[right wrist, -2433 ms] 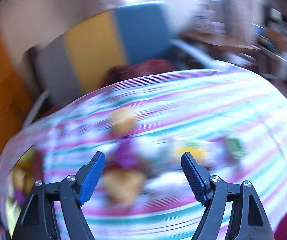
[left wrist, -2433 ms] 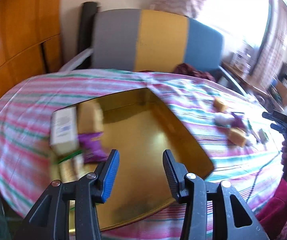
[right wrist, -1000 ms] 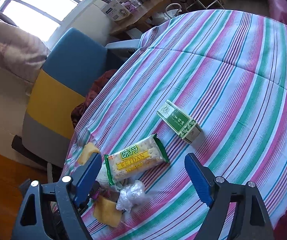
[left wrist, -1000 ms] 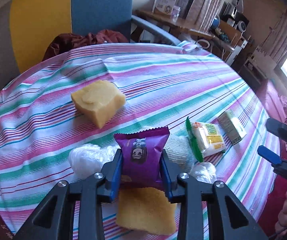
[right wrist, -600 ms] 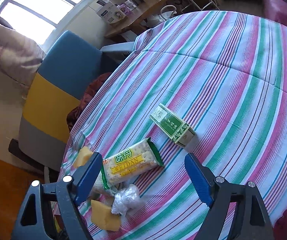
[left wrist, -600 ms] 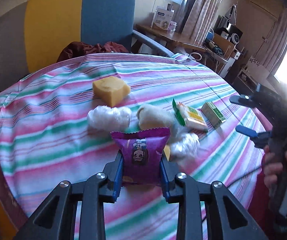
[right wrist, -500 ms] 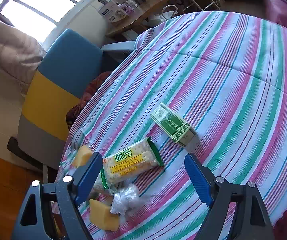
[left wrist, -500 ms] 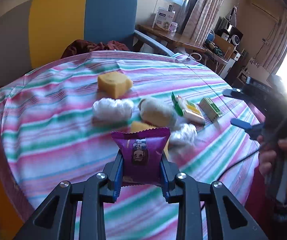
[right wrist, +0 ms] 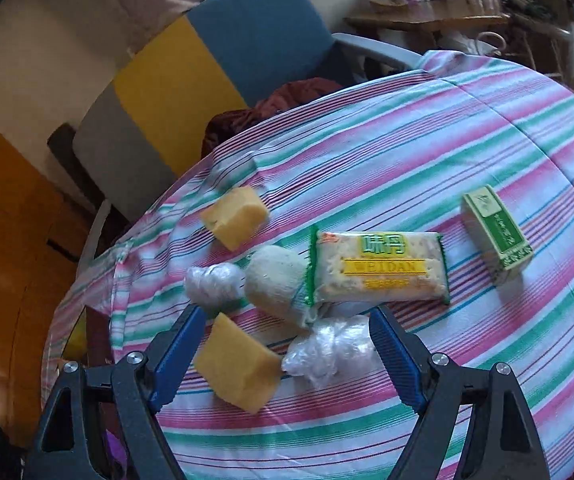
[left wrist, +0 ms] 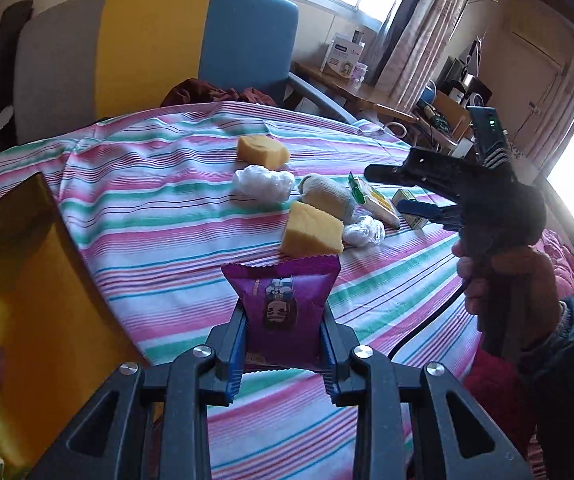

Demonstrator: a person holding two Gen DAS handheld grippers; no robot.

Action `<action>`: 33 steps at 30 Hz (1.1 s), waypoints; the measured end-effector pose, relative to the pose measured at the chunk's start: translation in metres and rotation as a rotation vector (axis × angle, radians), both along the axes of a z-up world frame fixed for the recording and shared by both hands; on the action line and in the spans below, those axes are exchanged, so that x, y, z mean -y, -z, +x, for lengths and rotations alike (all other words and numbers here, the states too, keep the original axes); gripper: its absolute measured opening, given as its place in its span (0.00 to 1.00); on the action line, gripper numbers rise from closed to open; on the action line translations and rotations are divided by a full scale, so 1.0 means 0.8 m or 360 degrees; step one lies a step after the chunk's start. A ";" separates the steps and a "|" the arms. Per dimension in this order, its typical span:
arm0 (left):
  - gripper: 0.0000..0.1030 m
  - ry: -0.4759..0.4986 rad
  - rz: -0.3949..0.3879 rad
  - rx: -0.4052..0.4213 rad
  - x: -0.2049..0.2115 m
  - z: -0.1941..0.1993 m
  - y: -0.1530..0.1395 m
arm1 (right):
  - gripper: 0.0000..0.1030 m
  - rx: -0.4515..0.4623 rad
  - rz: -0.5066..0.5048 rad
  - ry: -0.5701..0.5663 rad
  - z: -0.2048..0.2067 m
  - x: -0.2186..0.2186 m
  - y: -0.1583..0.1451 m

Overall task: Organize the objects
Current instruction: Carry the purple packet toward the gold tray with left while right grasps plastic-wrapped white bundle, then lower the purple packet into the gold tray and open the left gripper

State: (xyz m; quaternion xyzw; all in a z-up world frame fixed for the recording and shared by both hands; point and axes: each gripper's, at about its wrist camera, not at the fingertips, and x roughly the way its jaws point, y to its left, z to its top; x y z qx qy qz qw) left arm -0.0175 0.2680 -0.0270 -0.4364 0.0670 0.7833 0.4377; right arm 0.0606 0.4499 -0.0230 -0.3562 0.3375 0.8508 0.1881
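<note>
1. The left tool [left wrist: 283, 344] is clamped on a purple snack packet [left wrist: 283, 304], which stands upright between the blue pads, lifted clear of the striped worktop [left wrist: 159, 208]. A second ago the same packet was pinched right among the pile of loose things; now the pile lies further up the frame and the packet hangs over bare cloth.

2. The golden tray [left wrist: 35, 292] has come into the left edge of the left wrist view, with some goods already in it at the lower left. A moment ago it was out of frame. I judge the packet is being carried toward that tray, so this pick is done and the placing is next.

3. The right tool [right wrist: 283, 344] stands wide with nothing between its pads. Its view has swung: a second ago it looked across at the cracker pack [right wrist: 379, 268] and the green box [right wrist: 495, 232] from the side; now it hangs over the pile, with a yellow sponge block [right wrist: 239, 364] and a crumpled plastic wad [right wrist: 327, 352] framed in the gap.

4. That suggests the right tool is lining up its own pick, though which item I cannot tell.

5. Left on the worktop: another sponge block [right wrist: 235, 216], a second plastic wad [right wrist: 215, 284] and a pale rolled cloth [right wrist: 275, 280].
</note>
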 end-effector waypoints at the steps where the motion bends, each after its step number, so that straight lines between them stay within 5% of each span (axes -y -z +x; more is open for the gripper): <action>1: 0.30 -0.0012 0.0006 -0.0006 0.009 0.001 -0.002 | 0.83 0.0014 0.0041 -0.0051 -0.006 0.009 -0.001; 7: 0.30 -0.0088 0.0051 0.0030 0.048 0.000 -0.005 | 0.81 0.0173 0.0266 -0.0111 -0.025 0.032 0.010; 12: 0.30 -0.0130 0.0086 0.0067 0.070 0.003 -0.002 | 0.79 0.0307 0.0187 0.0075 -0.014 -0.005 0.034; 16: 0.30 -0.0146 0.0102 0.0087 0.081 0.005 -0.001 | 0.78 0.0386 0.0111 0.0039 -0.027 -0.010 0.056; 18: 0.30 -0.0150 0.0107 0.0090 0.086 0.008 -0.002 | 0.56 0.0515 0.0196 -0.0012 -0.037 -0.003 0.067; 20: 0.30 -0.0156 0.0113 0.0083 0.092 0.011 -0.003 | 0.44 0.0599 0.0274 -0.0057 -0.041 0.008 0.072; 24: 0.30 -0.0194 0.0116 0.0095 0.103 0.009 0.000 | 0.37 0.0620 0.0288 -0.0072 -0.037 0.009 0.073; 33: 0.30 -0.0250 0.0112 0.0089 0.116 0.009 -0.001 | 0.37 0.0676 0.0351 -0.0119 -0.037 0.017 0.073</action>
